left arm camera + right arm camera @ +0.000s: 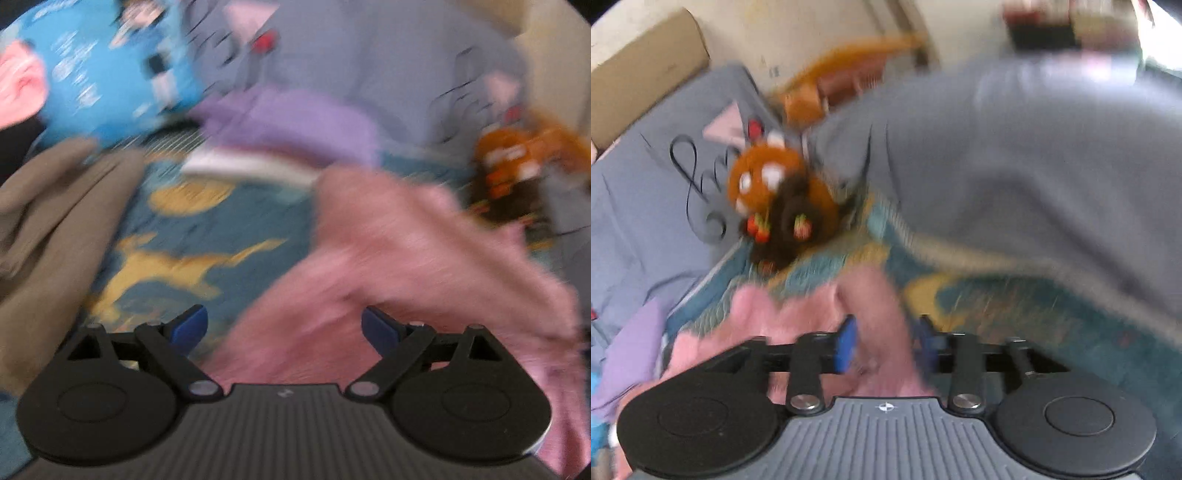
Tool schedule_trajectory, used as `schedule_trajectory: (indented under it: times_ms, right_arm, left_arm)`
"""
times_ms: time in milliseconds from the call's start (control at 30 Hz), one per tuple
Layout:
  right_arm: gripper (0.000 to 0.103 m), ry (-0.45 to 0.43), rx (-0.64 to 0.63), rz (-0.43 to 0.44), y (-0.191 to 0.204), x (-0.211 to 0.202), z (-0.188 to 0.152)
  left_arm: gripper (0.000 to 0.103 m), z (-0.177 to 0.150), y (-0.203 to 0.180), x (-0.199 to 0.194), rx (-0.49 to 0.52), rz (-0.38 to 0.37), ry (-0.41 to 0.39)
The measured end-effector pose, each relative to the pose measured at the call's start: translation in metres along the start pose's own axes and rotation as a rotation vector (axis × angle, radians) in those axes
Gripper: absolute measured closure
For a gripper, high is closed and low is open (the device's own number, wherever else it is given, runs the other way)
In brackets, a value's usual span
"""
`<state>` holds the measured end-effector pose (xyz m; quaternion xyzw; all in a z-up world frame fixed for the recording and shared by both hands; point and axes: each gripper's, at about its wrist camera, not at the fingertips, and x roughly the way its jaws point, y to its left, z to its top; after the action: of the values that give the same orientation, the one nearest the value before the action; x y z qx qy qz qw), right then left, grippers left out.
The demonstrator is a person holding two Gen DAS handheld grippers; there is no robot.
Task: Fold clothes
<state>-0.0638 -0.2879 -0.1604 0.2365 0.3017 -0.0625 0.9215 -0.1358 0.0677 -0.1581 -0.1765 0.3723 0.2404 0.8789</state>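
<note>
Pink garment held at one end on a crowded bed

Pink garment [399, 258] lies on the teal-and-yellow bedspread [229, 225], running from the right tongs [884, 345], which pinch a bunched fold, out toward the wide-spread, empty left tongs [284, 328]. Around it: a lilac cloth [295, 122], a tan garment [48, 229], a blue printed piece [110, 77], an orange plush toy [775, 192] and a grey blanket [1015, 166]. Motion blur hides finer detail.

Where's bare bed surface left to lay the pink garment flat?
Free: patterned bedspread between the tan garment and pink garment. Crowded: lilac garment, blue plush behind; orange plush, grey blanket rightward.
</note>
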Motion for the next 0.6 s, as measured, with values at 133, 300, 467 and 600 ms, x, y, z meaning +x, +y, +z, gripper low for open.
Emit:
schedule_trajectory:
  times_ms: [133, 300, 467, 600]
  right_arm:
    - [0.05, 0.011, -0.096, 0.056, 0.013, 0.011, 0.021]
    - [0.052, 0.099, -0.13, 0.148, 0.016, 0.038, 0.047]
    - [0.099, 0.211, -0.056, 0.237, 0.003, 0.062, 0.053]
    - [0.1, 0.051, 0.022, 0.254, -0.011, 0.029, 0.057]
  left_arm:
    - [0.011, 0.001, 0.007, 0.011, -0.037, 0.08, 0.034]
    - [0.011, 0.007, 0.015, -0.021, -0.105, -0.094, -0.168]
    - [0.008, 0.007, 0.015, -0.032, -0.085, -0.437, -0.197]
    - [0.005, -0.001, -0.013, -0.02, 0.079, -0.45, -0.093]
